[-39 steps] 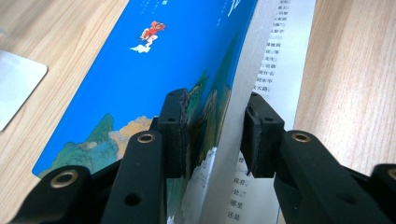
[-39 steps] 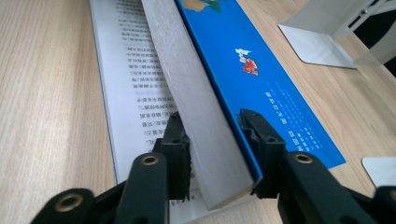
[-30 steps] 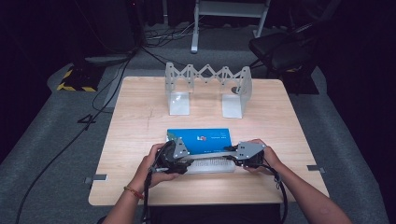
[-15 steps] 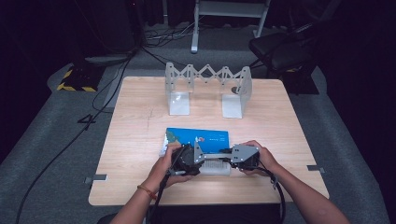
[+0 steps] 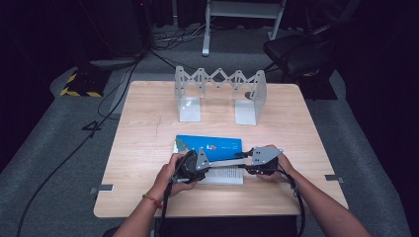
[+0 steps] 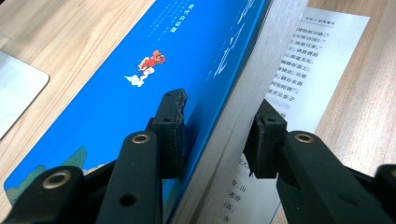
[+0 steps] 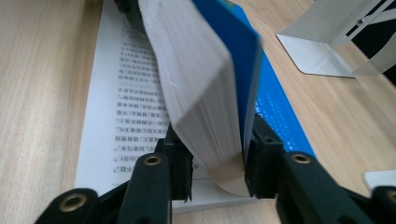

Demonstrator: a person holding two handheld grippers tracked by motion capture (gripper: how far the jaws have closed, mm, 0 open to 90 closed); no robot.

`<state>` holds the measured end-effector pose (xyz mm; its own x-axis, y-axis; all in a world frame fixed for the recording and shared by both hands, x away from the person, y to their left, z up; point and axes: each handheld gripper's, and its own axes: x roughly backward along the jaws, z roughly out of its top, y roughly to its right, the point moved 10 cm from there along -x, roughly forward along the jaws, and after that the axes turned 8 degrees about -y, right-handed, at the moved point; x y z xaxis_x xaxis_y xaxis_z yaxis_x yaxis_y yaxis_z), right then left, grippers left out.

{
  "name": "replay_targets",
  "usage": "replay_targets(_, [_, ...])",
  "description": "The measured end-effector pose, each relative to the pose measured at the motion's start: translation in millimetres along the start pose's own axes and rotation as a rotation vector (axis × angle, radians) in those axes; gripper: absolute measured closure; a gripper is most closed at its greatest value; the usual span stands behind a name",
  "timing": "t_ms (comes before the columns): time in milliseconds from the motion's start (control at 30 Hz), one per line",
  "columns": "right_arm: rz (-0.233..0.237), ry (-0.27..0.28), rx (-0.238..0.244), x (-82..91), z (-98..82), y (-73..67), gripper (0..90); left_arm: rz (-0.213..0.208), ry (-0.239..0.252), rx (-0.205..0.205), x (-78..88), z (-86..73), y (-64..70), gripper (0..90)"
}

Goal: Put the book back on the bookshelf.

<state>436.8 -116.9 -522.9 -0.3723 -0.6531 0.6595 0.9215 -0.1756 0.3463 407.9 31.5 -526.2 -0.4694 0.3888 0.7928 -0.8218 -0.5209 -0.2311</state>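
Observation:
A book with a blue cover (image 5: 210,145) lies open on the wooden table (image 5: 148,123), a printed page (image 5: 225,174) flat toward the person. Both grippers clamp its raised part. My left gripper (image 5: 210,163) comes in from the left. In the left gripper view it (image 6: 219,109) has one jaw on the blue cover (image 6: 140,74) and the other against the page block, above the printed page (image 6: 317,60). My right gripper (image 5: 245,160) comes from the right. In the right gripper view it (image 7: 219,140) is shut on the thick page block (image 7: 196,84) and cover (image 7: 275,107).
A grey metal folding book rack (image 5: 217,94) stands at the back of the table, its flat base plates (image 7: 317,51) close behind the book. A chair (image 5: 296,54), a stand and cables sit on the dark floor beyond the table.
My left gripper has slid right along the book toward the right gripper. The book's cover and page block have risen off the flat page.

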Motion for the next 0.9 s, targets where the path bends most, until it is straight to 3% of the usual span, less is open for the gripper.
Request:
replay_targets(67, [-0.016,-0.023,0.034,2.3,3.9,-2.1,69.5,-0.031,0.043,0.043,4.6,5.5,0.8,56.7])
replay_targets(100, [-0.016,-0.023,0.034,2.3,3.9,-2.1,69.5,-0.031,0.043,0.043,4.6,5.5,0.8,49.2])
replay_targets(133, [-0.032,-0.036,0.061,9.2,12.5,-6.0,72.6,-0.024,0.035,0.037,5.5,7.3,0.9,47.0])
replay_targets(233, [-0.039,-0.041,0.061,16.4,20.8,-8.1,74.8,0.013,0.028,0.024,5.9,15.8,4.3,36.2])
replay_targets(333, [-0.044,-0.051,0.062,21.5,24.4,-9.8,75.3,0.025,0.032,0.031,6.0,18.5,3.2,36.2])
replay_targets(433, [-0.052,-0.057,0.065,23.7,26.6,-10.7,75.5,0.050,0.032,0.043,5.5,18.1,0.2,47.3])
replay_targets(467, [-0.052,-0.060,0.062,24.8,27.8,-10.8,75.5,0.053,0.029,0.043,5.3,17.2,-1.2,47.3])
replay_targets(567, [-0.059,-0.062,0.061,28.1,32.4,-10.0,75.3,0.022,0.047,0.034,5.6,15.9,0.4,58.1])
replay_targets(633, [-0.067,-0.073,0.072,29.3,34.5,-11.0,75.0,0.014,0.065,0.018,5.5,15.3,1.2,61.6])
replay_targets(733, [-0.048,-0.071,0.048,29.4,35.7,-11.6,71.9,0.013,0.093,-0.001,4.1,13.1,2.6,64.4])
replay_targets(767, [-0.043,-0.056,0.035,30.0,36.6,-10.4,68.8,0.004,0.108,0.003,3.8,12.2,2.2,65.4])
replay_targets(833, [-0.008,0.030,-0.027,36.0,41.0,-7.7,61.4,-0.004,0.119,-0.004,3.6,10.9,1.7,66.7])
replay_targets(867, [-0.011,0.060,-0.033,43.7,40.3,-2.2,49.0,-0.004,0.131,-0.005,4.1,10.7,1.3,67.3])
replay_targets(900, [-0.011,0.060,-0.033,43.7,40.3,-2.2,49.0,-0.004,0.131,-0.005,4.1,10.7,1.3,67.6])
